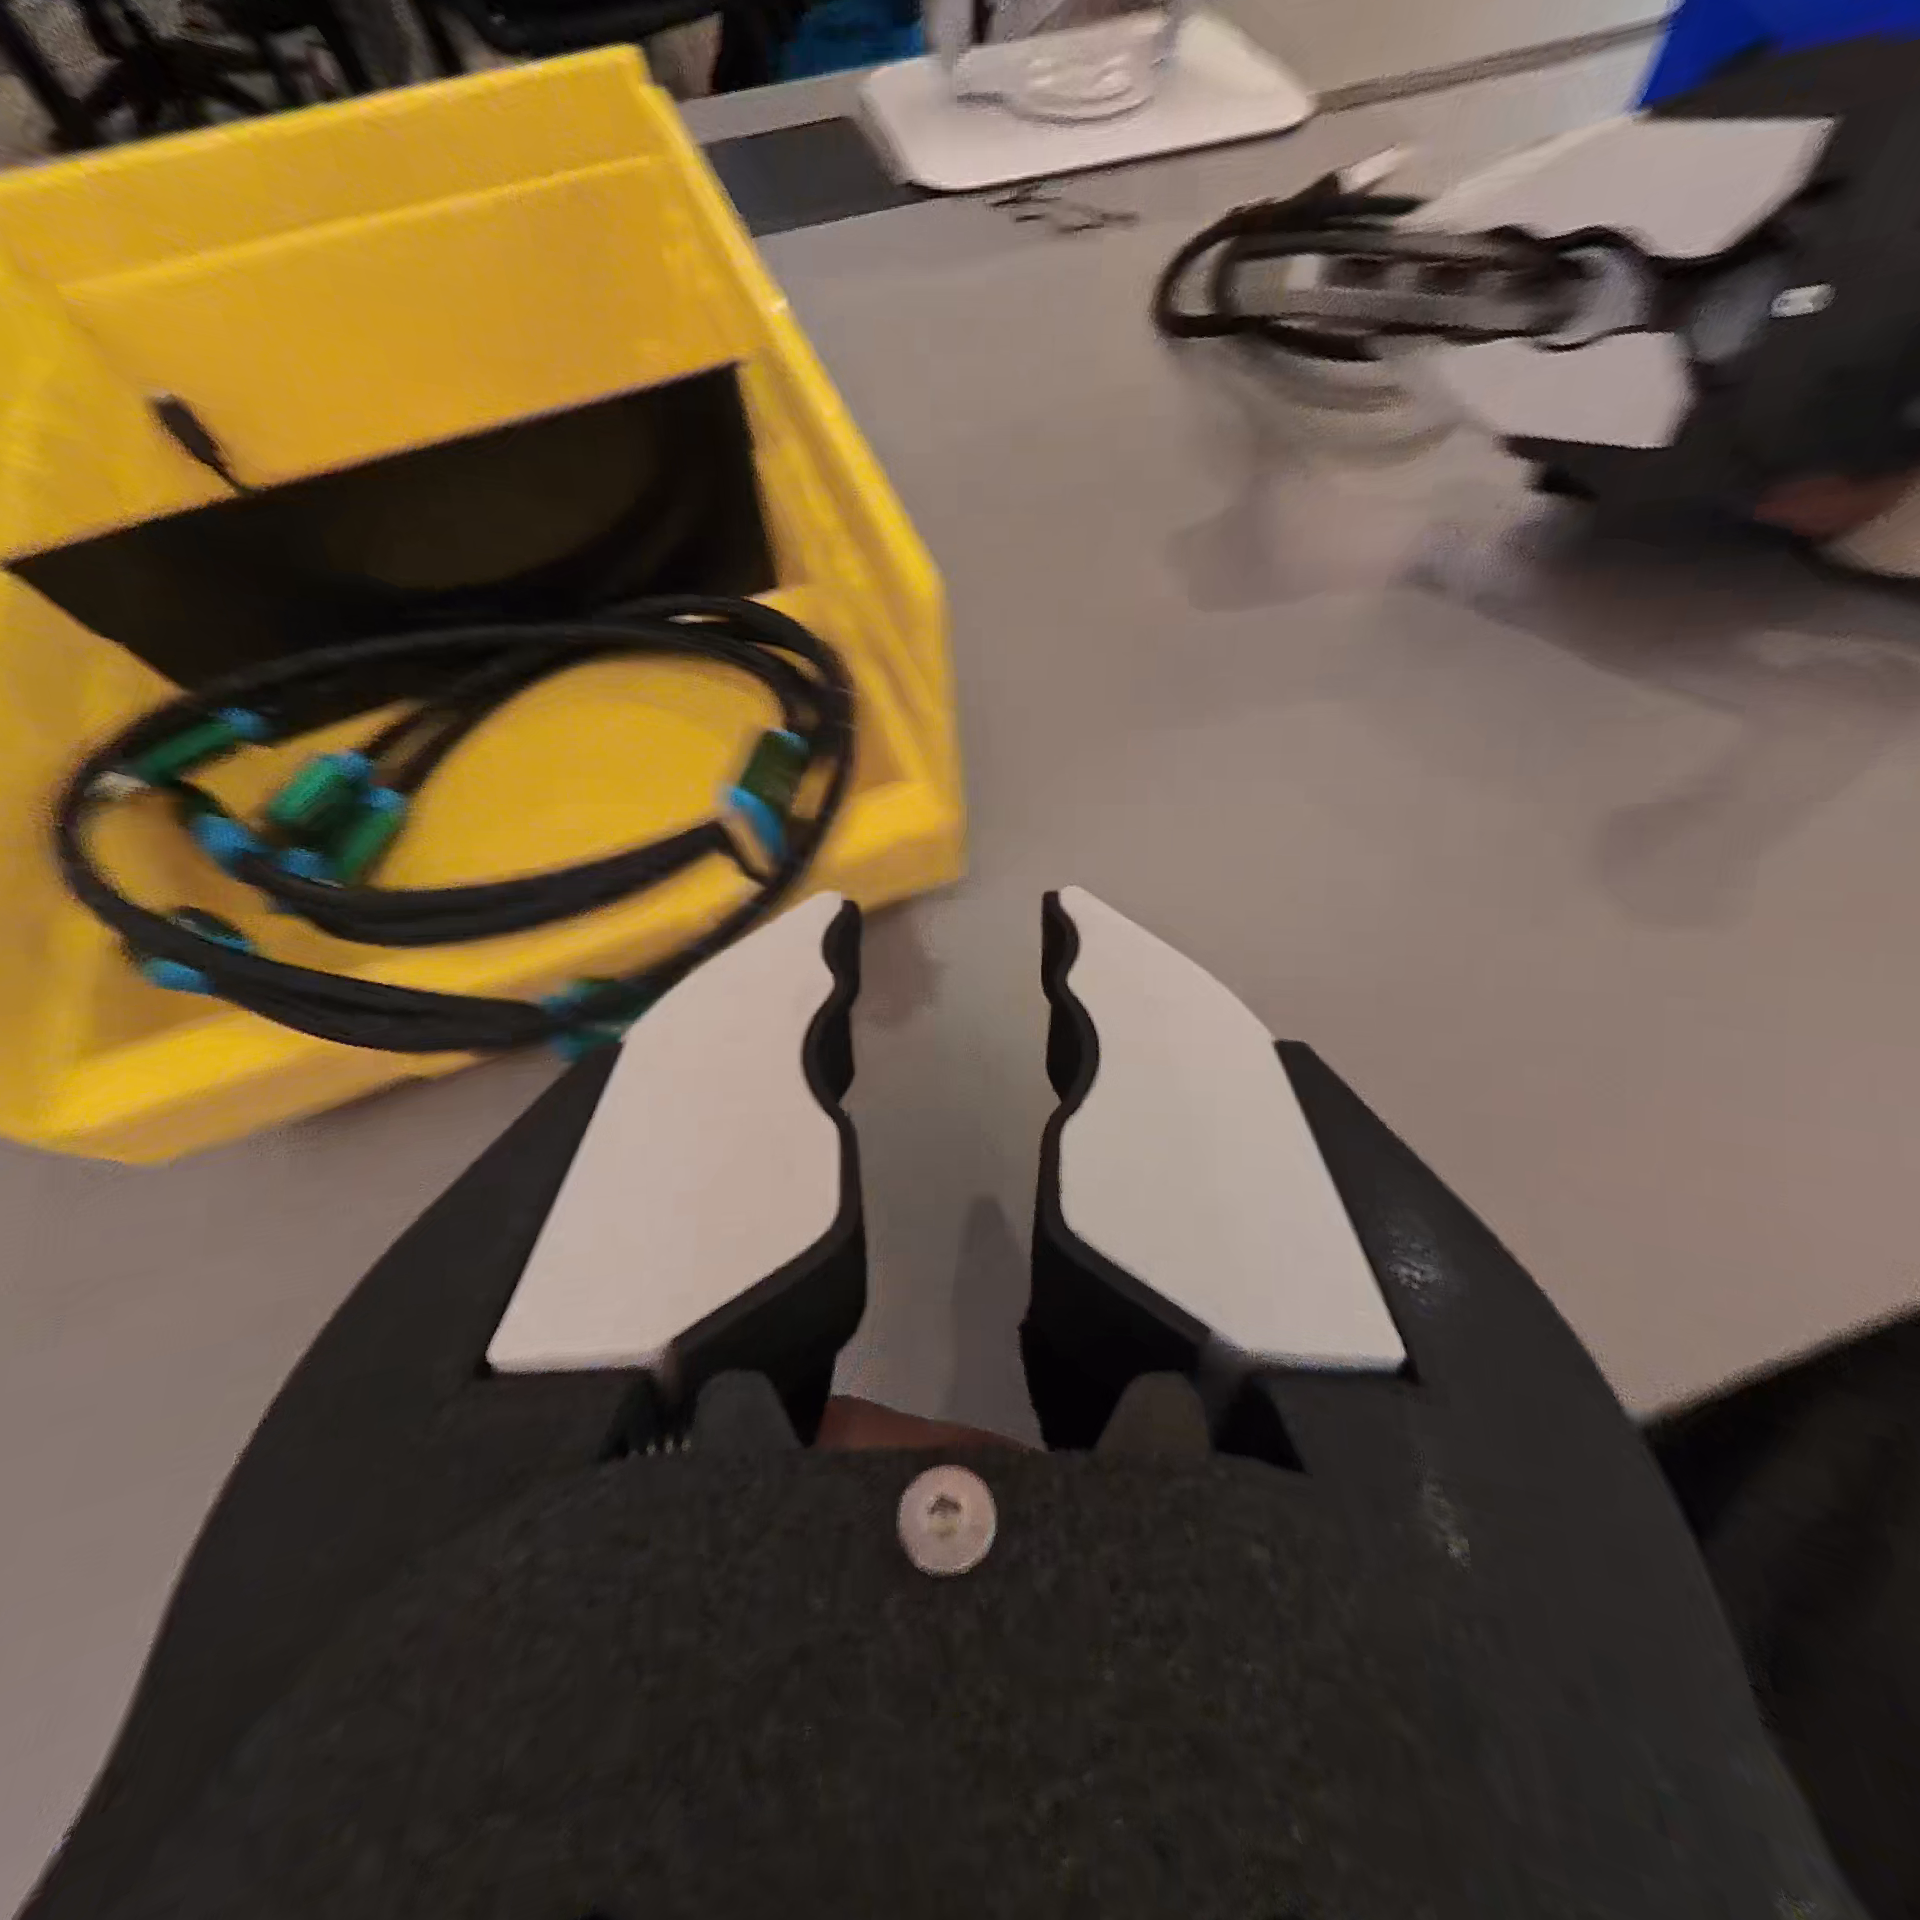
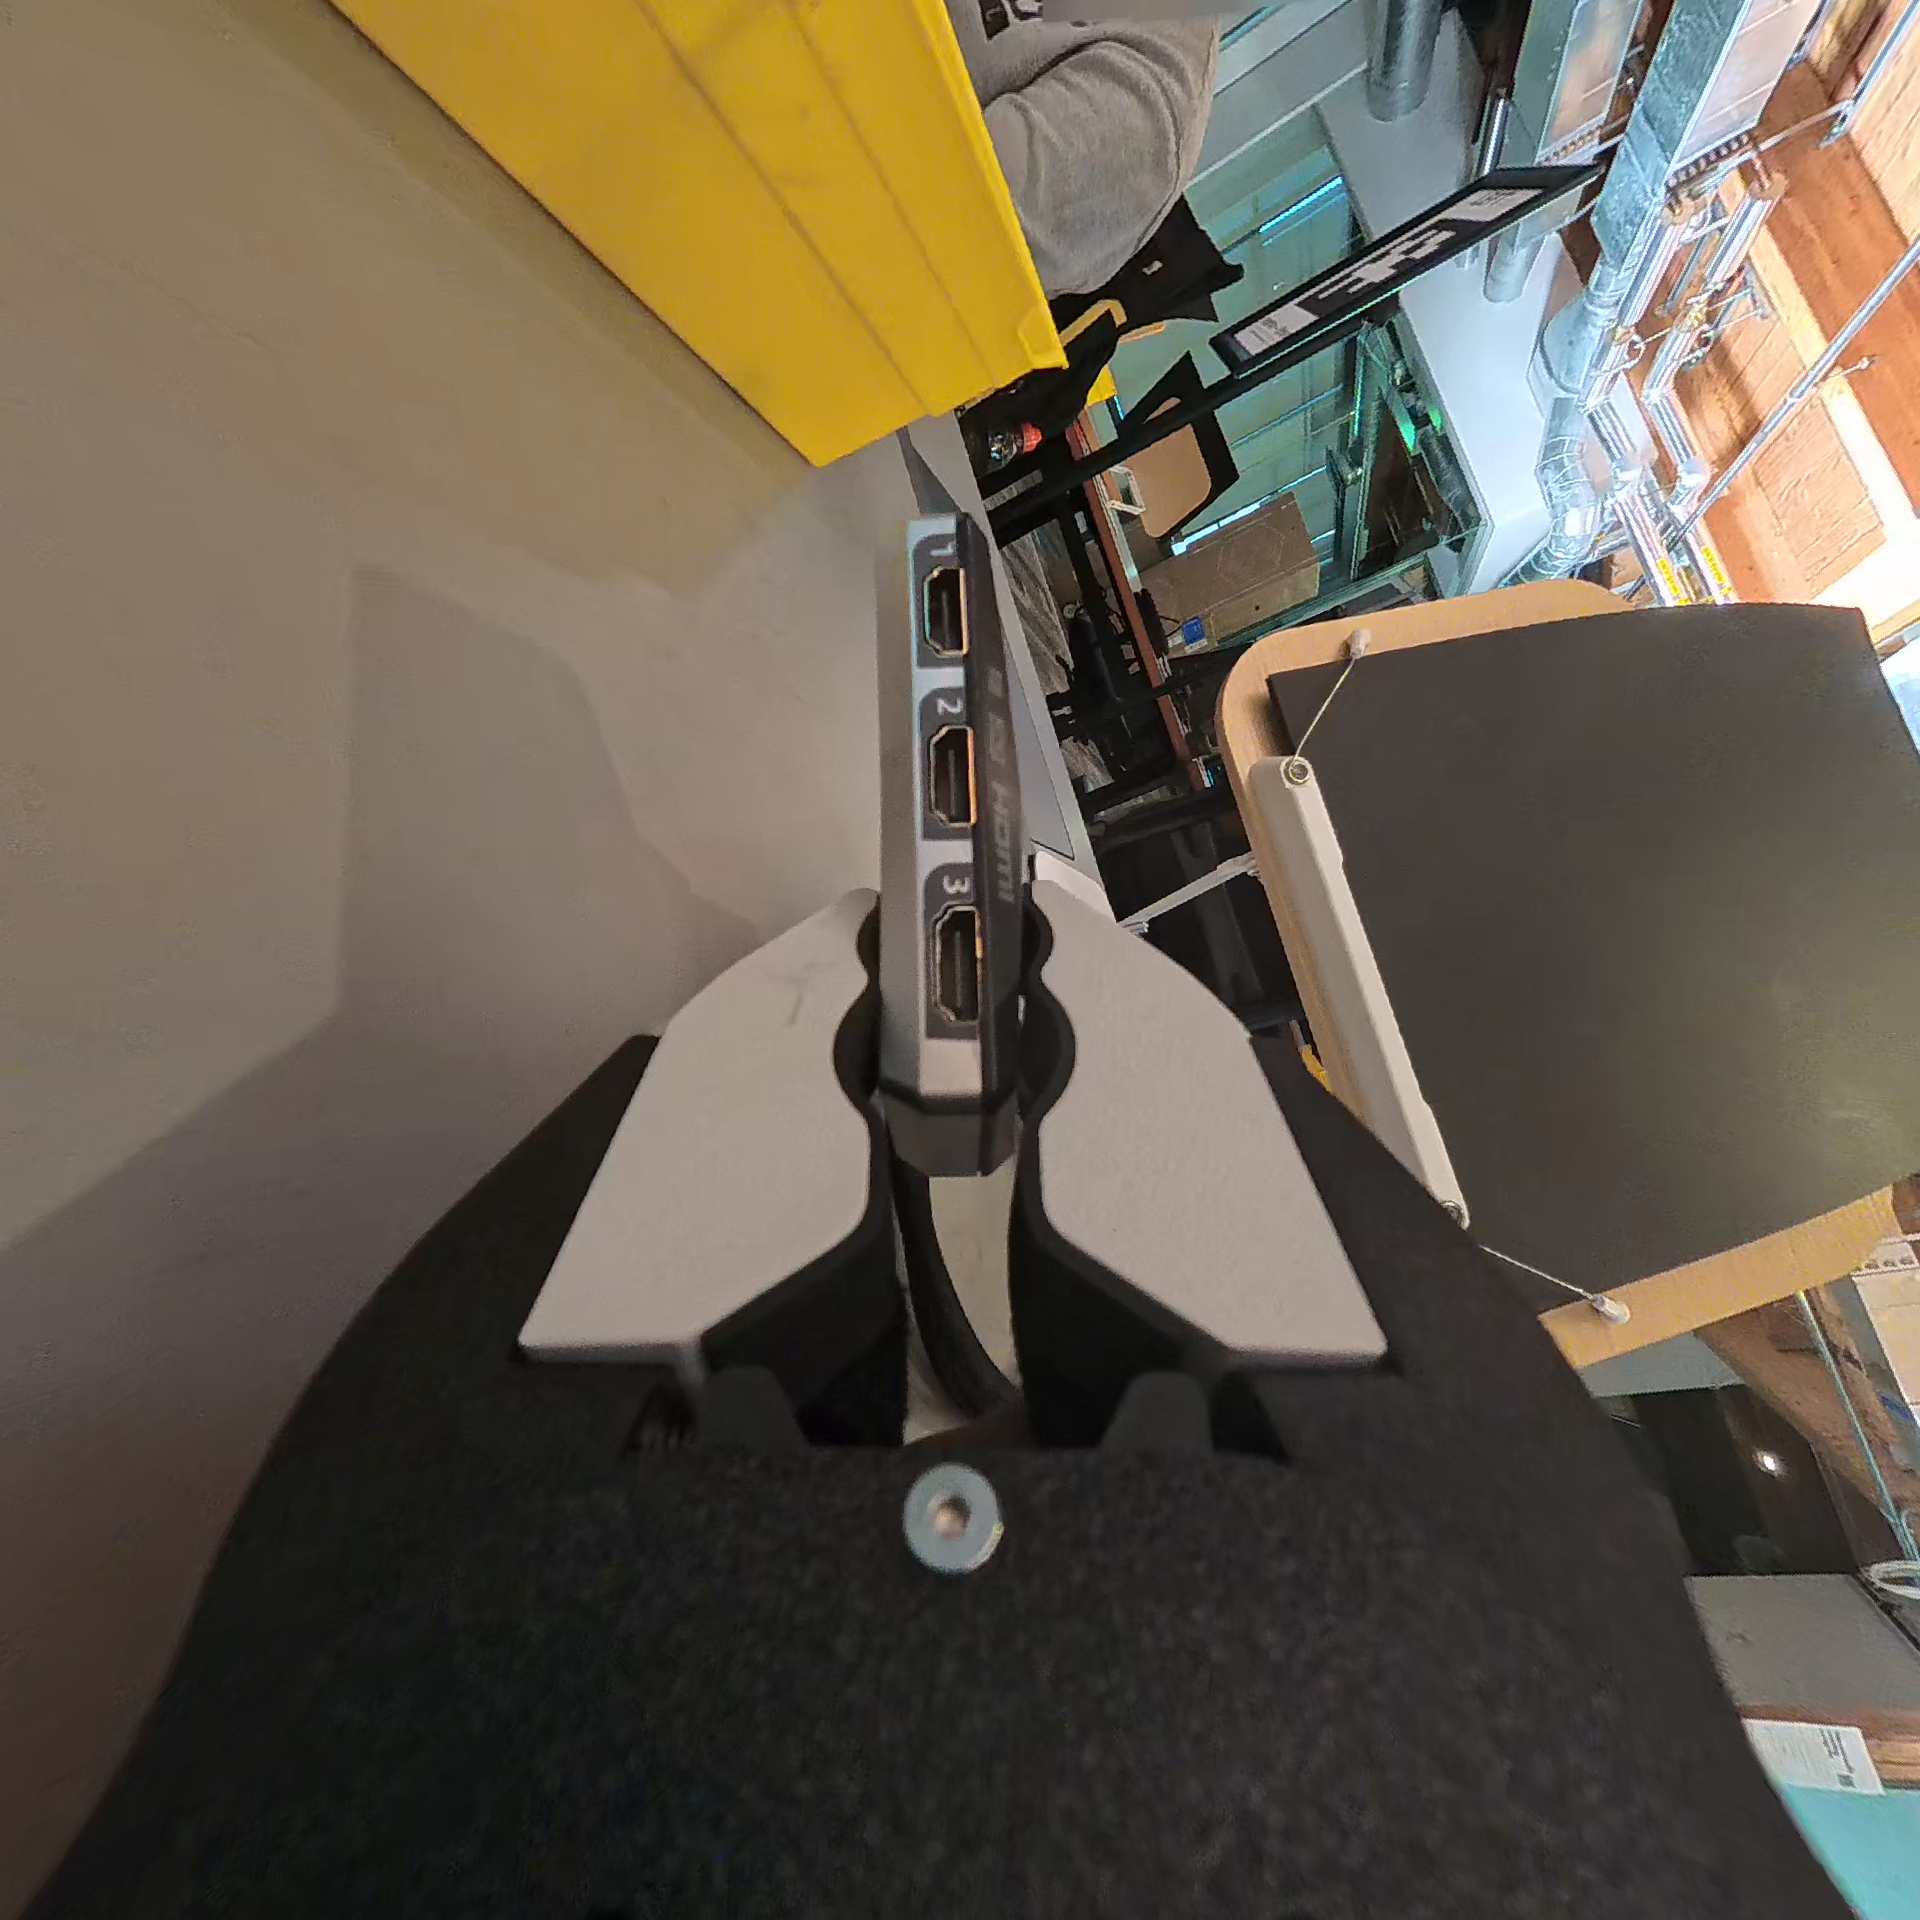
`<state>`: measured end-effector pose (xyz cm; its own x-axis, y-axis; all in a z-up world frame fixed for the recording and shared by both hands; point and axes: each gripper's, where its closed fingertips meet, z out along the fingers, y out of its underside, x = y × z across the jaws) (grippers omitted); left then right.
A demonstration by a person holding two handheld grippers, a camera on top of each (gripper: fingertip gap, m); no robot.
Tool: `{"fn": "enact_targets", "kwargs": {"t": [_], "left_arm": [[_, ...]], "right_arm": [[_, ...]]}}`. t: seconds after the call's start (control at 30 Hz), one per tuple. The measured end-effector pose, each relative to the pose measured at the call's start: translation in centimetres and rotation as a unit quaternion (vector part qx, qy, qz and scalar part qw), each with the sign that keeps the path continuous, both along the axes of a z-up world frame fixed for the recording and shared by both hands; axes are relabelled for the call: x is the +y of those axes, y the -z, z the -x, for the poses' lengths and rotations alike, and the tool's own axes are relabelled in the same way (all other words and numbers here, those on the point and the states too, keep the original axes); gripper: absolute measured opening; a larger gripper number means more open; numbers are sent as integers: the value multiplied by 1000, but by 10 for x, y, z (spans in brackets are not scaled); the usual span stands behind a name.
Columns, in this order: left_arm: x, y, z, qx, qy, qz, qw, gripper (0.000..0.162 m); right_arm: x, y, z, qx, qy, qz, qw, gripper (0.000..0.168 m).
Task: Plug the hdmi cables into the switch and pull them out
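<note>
The HDMI switch [image 2: 951,831] is clamped in the right gripper [image 2: 951,935] beside the yellow bin [image 1: 312,312], all three ports empty, while the HDMI cables [image 1: 447,831] are left coiled in that bin, unplugged, before the open, empty left gripper [image 1: 951,914].

Yellow bin [image 1: 436,312] with a black opening. Black cables [image 1: 457,821] coiled in it, green and blue plugs. Plain grey table [image 1: 1247,727]. Left gripper [image 1: 951,925]: black body, white finger plates. Right gripper [image 2: 951,935] same colours. Switch [image 2: 951,831] grey and black, gold-rimmed ports.
</note>
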<state>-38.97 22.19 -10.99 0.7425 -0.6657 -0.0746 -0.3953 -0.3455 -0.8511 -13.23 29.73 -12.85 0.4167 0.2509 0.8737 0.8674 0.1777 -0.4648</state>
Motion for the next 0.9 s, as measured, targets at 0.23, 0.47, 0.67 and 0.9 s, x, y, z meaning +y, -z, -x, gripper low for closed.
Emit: {"fn": "enact_targets", "kwargs": {"t": [0.23,0.47,0.67,0.9], "left_arm": [[48,22,2,112,45,64,991,13],[67,-37,8,59,16,9,998,12],[87,-149,25,-47,-1,-111,993,11],[1,-206,-38,-53,203,-164,964,11]], "right_arm": [[0,1,-2,7,1,6,1000,21],[1,2,-2,4,0,8,1000,21],[0,2,-2,5,1,8,1000,21],[1,-5,-9,44,3,14,999,22]]}}
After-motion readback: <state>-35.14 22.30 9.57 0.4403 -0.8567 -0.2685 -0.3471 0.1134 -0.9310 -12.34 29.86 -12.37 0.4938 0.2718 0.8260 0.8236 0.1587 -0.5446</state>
